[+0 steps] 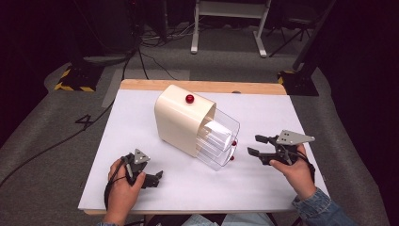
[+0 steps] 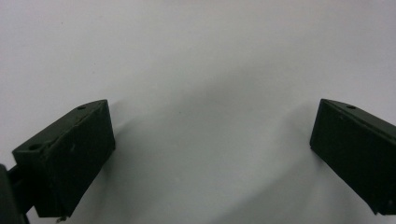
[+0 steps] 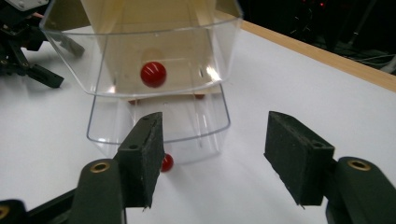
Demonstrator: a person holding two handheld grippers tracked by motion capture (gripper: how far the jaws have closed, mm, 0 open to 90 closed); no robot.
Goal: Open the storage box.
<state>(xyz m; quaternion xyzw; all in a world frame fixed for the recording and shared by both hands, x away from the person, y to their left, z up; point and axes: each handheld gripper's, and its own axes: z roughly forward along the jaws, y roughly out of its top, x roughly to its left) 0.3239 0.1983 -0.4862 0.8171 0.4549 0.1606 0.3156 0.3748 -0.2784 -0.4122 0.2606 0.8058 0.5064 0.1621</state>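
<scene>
Drawers (image 3: pixel 159 84) of clear plastic jut from the cream cabinet (image 1: pixel 181 120) mid-worktop, facing the right gripper (image 3: pixel 215 158), jaws spread, presumably for a red knob (image 3: pixel 153 74); left gripper (image 1: pixel 155 178) rests spread too.

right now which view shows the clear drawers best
The right gripper view: the clear drawers sit just past the open fingers, both pulled out with their red knobs facing the camera. The high view shows them smaller, angled out of the cream cabinet. The left gripper view shows white tabletop.
</scene>
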